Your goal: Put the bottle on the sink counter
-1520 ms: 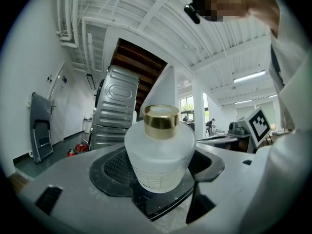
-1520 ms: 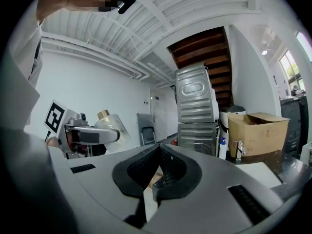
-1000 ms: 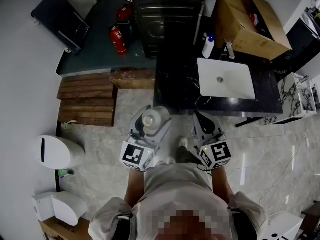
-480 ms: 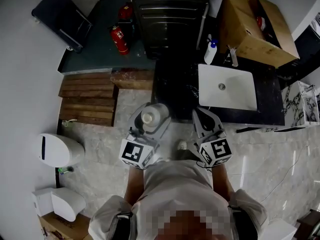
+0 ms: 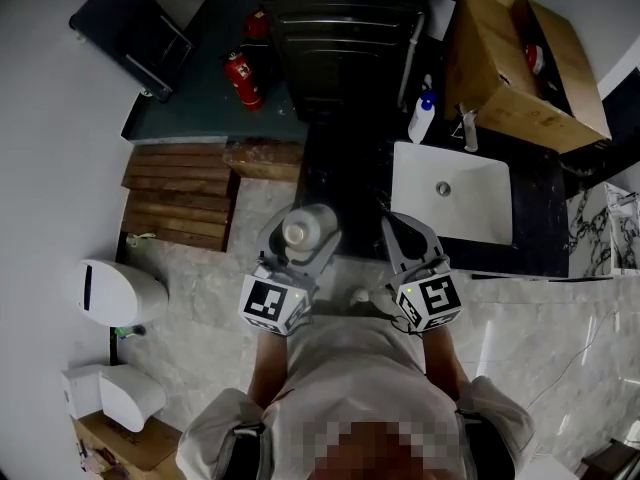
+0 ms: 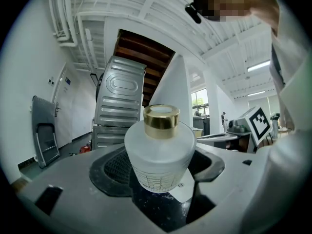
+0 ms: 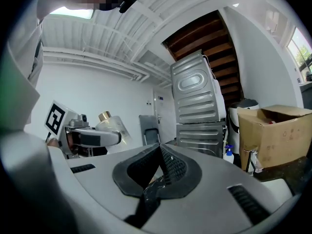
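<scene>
Head view first: where's the bottle (image 5: 303,232)?

Clamped upright in my left gripper (image 5: 296,256), at the near left corner of the sink counter (image 5: 345,188). Whether it's already above the stone or just short of it, I can't tell. The white basin (image 5: 450,193) is set in the counter further right.

And your right gripper (image 5: 410,240)?

Pads pressed together on nothing, held beside the left one. The right gripper view makes that plain.

How will the bottle handle?

Frosted glass by the look of it, so stiff, probably weighty, and breakable on that dark counter. The surface may be slick. My pads grip the lower body, well below the gold cap (image 6: 161,122). I'd judge that the sound place, since a cap could pull off.

What does the left gripper view add?

The fine grid pattern low on the glass, and how the pads meet it. From above I see only the cap and shoulder. The head view alone shows the counter, and the spray bottle (image 5: 420,118) past the basin, to steer clear of.
</scene>
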`<action>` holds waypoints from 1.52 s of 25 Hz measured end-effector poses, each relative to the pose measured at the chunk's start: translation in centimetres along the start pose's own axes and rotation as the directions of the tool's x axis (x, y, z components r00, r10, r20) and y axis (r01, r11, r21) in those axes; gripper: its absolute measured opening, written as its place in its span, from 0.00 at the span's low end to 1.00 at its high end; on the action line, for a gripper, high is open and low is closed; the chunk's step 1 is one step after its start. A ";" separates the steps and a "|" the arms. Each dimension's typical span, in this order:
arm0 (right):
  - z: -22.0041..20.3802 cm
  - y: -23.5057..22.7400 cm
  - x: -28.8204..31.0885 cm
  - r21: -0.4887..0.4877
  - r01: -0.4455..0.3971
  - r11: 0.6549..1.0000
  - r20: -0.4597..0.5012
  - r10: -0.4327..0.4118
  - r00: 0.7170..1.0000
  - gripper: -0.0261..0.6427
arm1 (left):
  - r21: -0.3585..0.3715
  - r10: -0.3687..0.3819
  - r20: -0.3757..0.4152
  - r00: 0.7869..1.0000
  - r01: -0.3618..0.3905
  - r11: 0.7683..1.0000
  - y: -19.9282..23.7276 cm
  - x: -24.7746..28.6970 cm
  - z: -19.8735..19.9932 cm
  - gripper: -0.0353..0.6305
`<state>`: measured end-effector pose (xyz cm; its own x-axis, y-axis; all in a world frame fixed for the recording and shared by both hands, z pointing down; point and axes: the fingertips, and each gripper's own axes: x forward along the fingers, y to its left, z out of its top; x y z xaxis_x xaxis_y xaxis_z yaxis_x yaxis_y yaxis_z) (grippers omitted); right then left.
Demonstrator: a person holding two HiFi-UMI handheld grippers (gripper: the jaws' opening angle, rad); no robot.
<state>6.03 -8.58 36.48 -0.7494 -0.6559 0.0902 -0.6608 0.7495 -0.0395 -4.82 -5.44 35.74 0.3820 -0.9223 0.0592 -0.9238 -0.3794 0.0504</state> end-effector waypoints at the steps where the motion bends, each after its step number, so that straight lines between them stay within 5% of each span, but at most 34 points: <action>1: 0.0 -0.4 0.2 0.001 -0.002 1.000 -0.001 0.002 1.000 0.03 | -0.002 0.002 -0.003 1.000 -0.002 1.000 0.0 0.4 0.0 0.55; 19: -1.5 -4.1 5.4 0.045 0.004 0.999 -0.048 -0.002 0.999 0.03 | -0.007 -0.014 -0.062 0.998 0.013 1.000 3.7 7.7 -1.9 0.55; 38: -5.3 -8.1 14.8 0.051 0.117 0.992 -0.166 -0.107 0.980 0.03 | 0.021 -0.109 -0.152 0.982 0.114 0.993 12.0 17.2 -7.1 0.55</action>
<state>0.53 -23.84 43.44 -0.6567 -0.7088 0.2575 -0.7455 0.6618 -0.0797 -9.18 -25.30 44.41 0.4800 -0.8533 0.2038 -0.8746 -0.4835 0.0358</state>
